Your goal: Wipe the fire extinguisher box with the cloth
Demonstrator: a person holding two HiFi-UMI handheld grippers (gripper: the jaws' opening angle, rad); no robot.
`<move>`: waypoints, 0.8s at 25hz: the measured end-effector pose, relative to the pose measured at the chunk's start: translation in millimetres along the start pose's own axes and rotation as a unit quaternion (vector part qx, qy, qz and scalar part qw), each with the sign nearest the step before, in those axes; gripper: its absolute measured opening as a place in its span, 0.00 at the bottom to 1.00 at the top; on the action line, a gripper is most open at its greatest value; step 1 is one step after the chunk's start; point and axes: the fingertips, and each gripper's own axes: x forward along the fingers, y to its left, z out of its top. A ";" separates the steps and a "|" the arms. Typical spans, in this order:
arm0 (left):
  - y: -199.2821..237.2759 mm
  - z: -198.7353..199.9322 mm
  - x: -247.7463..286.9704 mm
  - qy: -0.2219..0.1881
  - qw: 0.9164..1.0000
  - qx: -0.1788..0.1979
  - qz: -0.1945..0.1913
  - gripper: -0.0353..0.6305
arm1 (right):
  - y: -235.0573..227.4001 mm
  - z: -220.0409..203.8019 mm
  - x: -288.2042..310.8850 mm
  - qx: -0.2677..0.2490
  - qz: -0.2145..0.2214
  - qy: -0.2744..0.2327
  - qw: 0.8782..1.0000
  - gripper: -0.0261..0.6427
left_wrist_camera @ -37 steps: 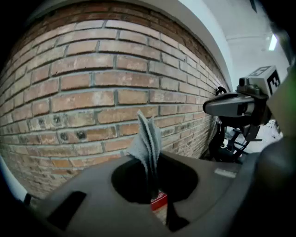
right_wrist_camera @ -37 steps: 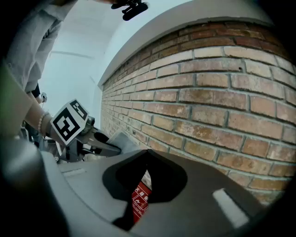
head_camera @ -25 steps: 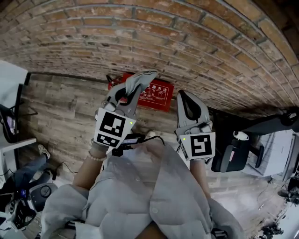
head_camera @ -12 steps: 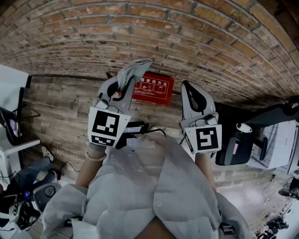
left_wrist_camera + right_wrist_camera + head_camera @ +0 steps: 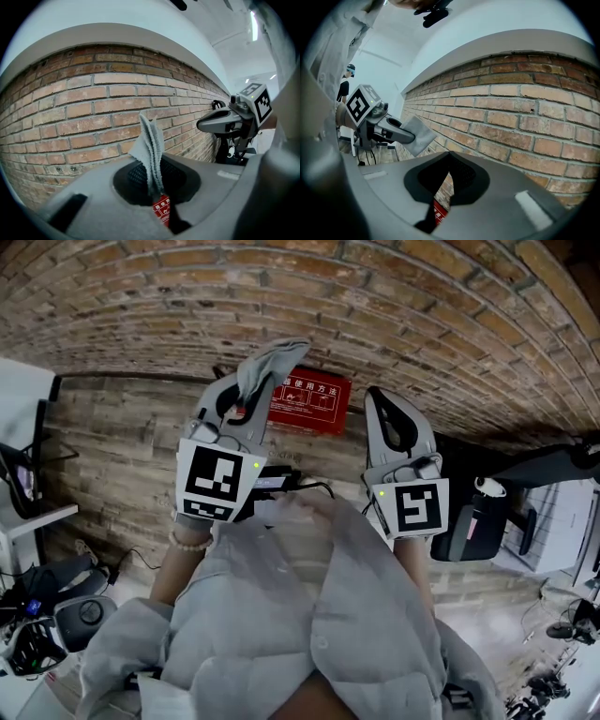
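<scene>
The cloth (image 5: 267,367) is in hand but, judging by the gap, no wiping has begun. The left gripper (image 5: 251,397) has its fingers clenched on the grey cloth (image 5: 150,150), whose free end stands up above them. The red fire extinguisher box (image 5: 314,407) sits at the far edge of the floor (image 5: 122,456), against the foot of the brick wall (image 5: 375,315), and well apart from the cloth. The right gripper (image 5: 379,399) hangs beside the left with its fingers pressed together on nothing. The whole job seems left: bring the cloth down onto the box and rub its faces.
</scene>
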 end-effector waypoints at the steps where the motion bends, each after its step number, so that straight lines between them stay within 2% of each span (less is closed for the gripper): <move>1: -0.7 -0.2 0.1 0.000 1.000 0.000 -0.001 0.07 | 0.8 -1.2 -0.4 0.000 0.001 0.004 1.000 0.05; 20: -7.9 -2.9 2.1 -0.001 1.000 -0.003 -0.008 0.07 | 3.7 -2.7 -3.8 -0.011 0.002 -0.001 1.000 0.05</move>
